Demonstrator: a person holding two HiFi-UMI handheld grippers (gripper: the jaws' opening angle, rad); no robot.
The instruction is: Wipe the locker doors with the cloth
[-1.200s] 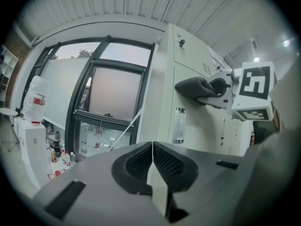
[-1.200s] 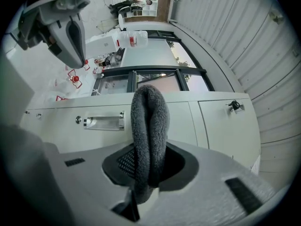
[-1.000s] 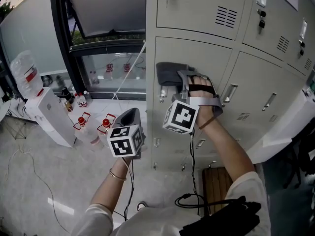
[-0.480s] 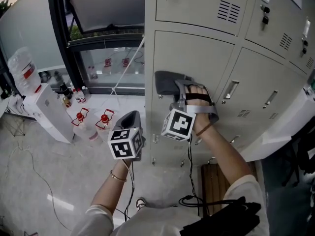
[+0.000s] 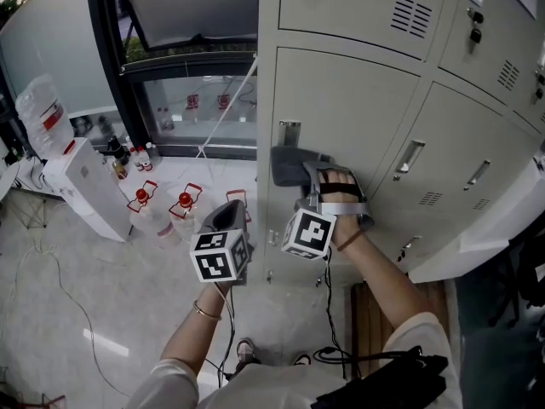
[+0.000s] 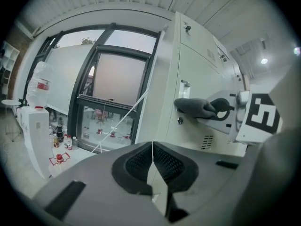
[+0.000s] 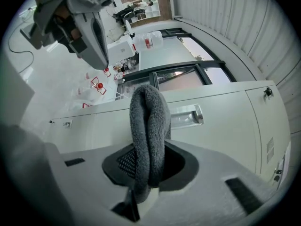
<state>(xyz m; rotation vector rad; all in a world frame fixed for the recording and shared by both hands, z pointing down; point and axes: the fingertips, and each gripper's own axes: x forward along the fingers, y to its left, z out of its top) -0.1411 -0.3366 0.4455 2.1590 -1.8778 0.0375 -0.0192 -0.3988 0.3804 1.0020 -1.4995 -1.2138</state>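
Outstretched, right gripper (image 5: 300, 170) presses cloth (image 7: 149, 131) against locker door (image 5: 349, 118).

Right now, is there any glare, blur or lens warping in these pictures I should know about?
Head view: even light, sharp, no glare on the locker door. Left gripper view: strong fisheye bend, black corners, bright window. Right gripper view: same bend; the cloth is sharp up close, the door handle gleams a little.

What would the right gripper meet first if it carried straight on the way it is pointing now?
The grey cloth clamped in the right gripper leads the way, so it would press the locker door first, just beside the recessed handle. Depth is unclear; the cloth may already be touching.
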